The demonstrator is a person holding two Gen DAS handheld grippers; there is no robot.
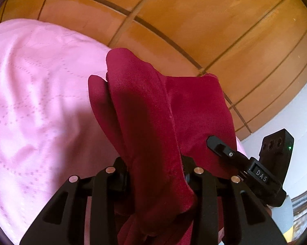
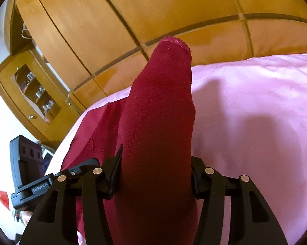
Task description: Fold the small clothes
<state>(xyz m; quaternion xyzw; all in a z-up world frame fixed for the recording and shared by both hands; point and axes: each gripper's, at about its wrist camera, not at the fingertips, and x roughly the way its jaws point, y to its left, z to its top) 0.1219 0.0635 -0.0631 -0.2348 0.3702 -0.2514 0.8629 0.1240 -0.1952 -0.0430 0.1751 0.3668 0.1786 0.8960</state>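
A dark red garment [image 1: 153,106] hangs bunched between both grippers above a pink quilted bedspread [image 1: 41,102]. In the left wrist view my left gripper [image 1: 153,161] is shut on a thick fold of it, and the cloth drapes over and hides the fingertips. My right gripper [image 1: 220,147] shows at the right edge, pinching the same cloth. In the right wrist view my right gripper [image 2: 156,161] is shut on a rolled-up part of the garment [image 2: 159,112], whose hemmed end stands up past the fingers. The left gripper [image 2: 80,168] holds the cloth's left side there.
A wooden wardrobe [image 2: 133,10] with dark seams stands behind the bed. A small wooden shelf unit [image 2: 33,94] holding small items hangs at the left. The bedspread [image 2: 255,112] spreads wide to the right. A white wall [image 1: 296,112] is at the right.
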